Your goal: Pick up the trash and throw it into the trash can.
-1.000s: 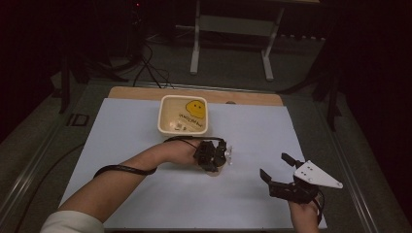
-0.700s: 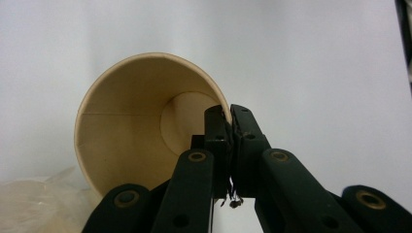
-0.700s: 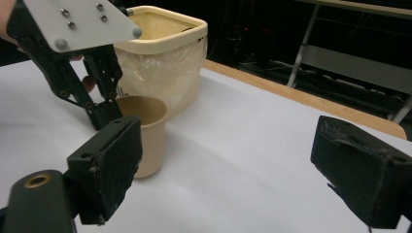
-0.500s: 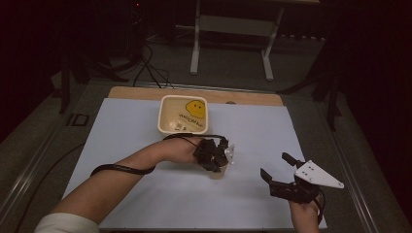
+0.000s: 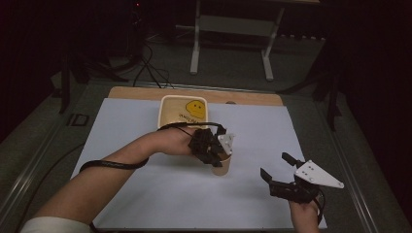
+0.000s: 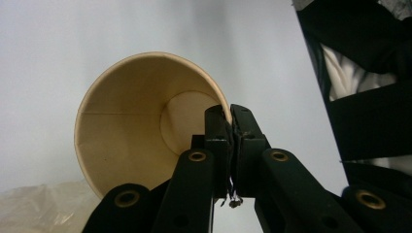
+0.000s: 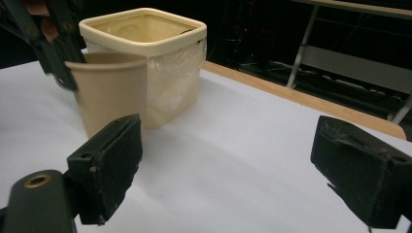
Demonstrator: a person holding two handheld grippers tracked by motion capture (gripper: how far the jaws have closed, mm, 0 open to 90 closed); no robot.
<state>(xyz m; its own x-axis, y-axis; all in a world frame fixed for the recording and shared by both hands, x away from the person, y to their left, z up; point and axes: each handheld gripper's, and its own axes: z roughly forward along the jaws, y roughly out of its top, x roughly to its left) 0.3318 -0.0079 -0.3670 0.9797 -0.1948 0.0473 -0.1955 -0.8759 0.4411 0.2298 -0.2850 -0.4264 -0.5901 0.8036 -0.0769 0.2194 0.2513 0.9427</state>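
A tan paper cup point(image 5: 221, 166) hangs just above the pale table mat point(image 5: 121, 145), near its middle. My left gripper point(image 5: 214, 151) is shut on the cup's rim. In the left gripper view the two jaws point(image 6: 230, 114) pinch the cup's wall point(image 6: 136, 121), one inside and one outside, and the cup's inside is bare. My right gripper point(image 5: 274, 165) stands open at the front right with nothing between its pads. In the right gripper view its jaws point(image 7: 233, 165) frame the cup point(image 7: 111, 99) at the far left.
A cream square bin point(image 5: 162, 114) lined with clear plastic stands at the back of the mat, just behind the cup; it appears as the bin point(image 7: 145, 29) in the right gripper view. A wooden table edge point(image 5: 252, 98) runs behind it. A cable point(image 5: 111, 165) trails along the left forearm.
My left gripper has risen a little with the cup held by its rim. The right gripper has stayed where it was.
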